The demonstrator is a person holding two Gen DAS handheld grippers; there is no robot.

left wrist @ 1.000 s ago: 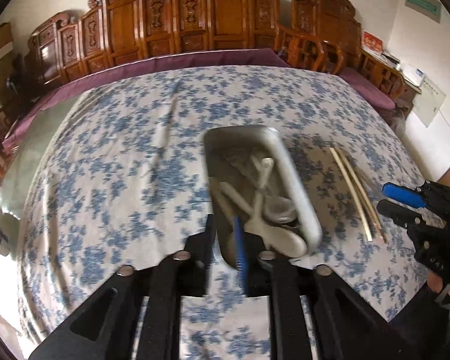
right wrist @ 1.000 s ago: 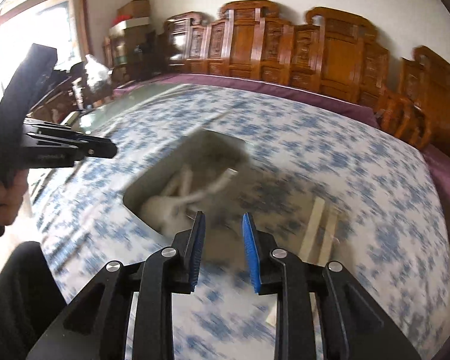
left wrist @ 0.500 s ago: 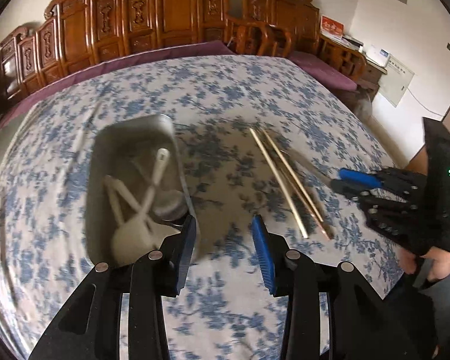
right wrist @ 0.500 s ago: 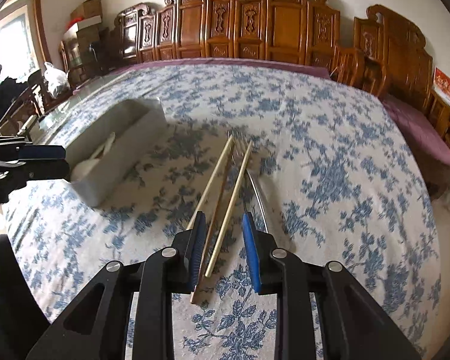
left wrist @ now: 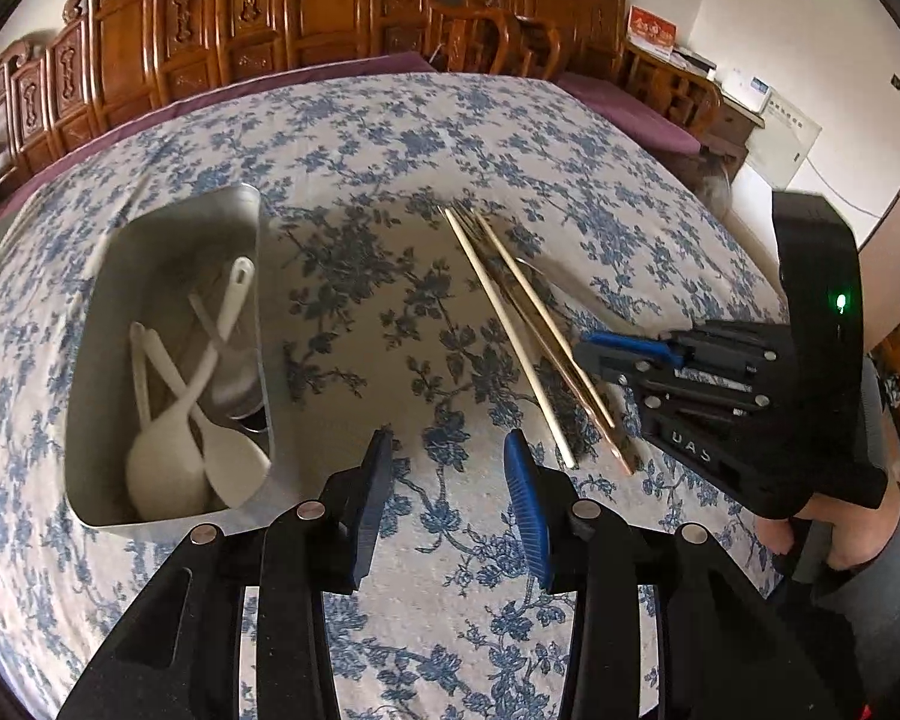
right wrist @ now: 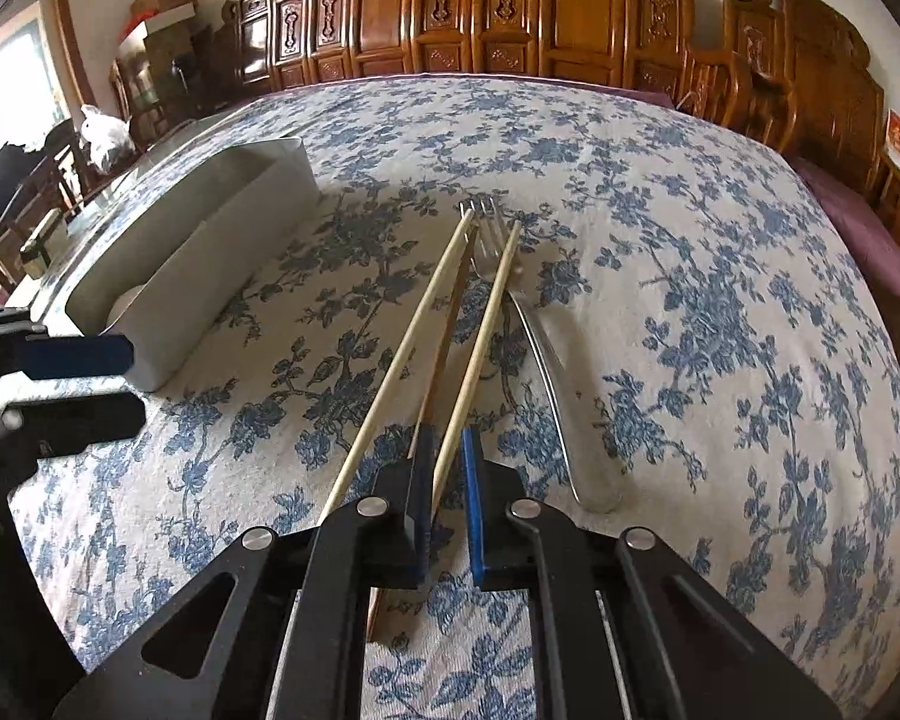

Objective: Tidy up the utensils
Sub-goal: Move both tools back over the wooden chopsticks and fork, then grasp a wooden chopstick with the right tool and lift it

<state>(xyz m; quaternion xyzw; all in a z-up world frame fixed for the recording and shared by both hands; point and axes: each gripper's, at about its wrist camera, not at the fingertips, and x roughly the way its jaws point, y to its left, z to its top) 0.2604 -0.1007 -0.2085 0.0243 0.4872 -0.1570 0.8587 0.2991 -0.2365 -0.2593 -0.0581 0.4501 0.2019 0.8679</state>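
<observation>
Right now the move turns on how the chopsticks lie against the right gripper [right wrist: 447, 468]. Their long axis runs almost straight along the line that gripper points, from its fingertips away toward the far edge of the table [right wrist: 720, 228], so the pads close across the sticks, not along them. One pale chopstick [right wrist: 480, 348] passes into the narrow gap between the blue pads, and a darker chopstick [right wrist: 444, 348] runs in just beside the left pad. The other pale chopstick [right wrist: 402, 354] stays outside, passing to the left of the left finger. A metal fork [right wrist: 546, 360] lies under and beside them, its tines toward the far edge and its handle end just right of the fingers.

The right jaws have just been closing and stand nearly together with the near ends of the sticks between them; whether the pads already press on the wood I cannot tell. That gripper is pitched steeply down at the cloth, low over the near edge.

The left gripper [left wrist: 450, 498] is partly open with nothing between its pads, tilted down over bare cloth between the metal tray [left wrist: 258, 276], which holds white spoons [left wrist: 168, 468], and the chopsticks. The right hand is plainly nearer to them. I judge the pick will miss the outer stick unless it is gathered in.
</observation>
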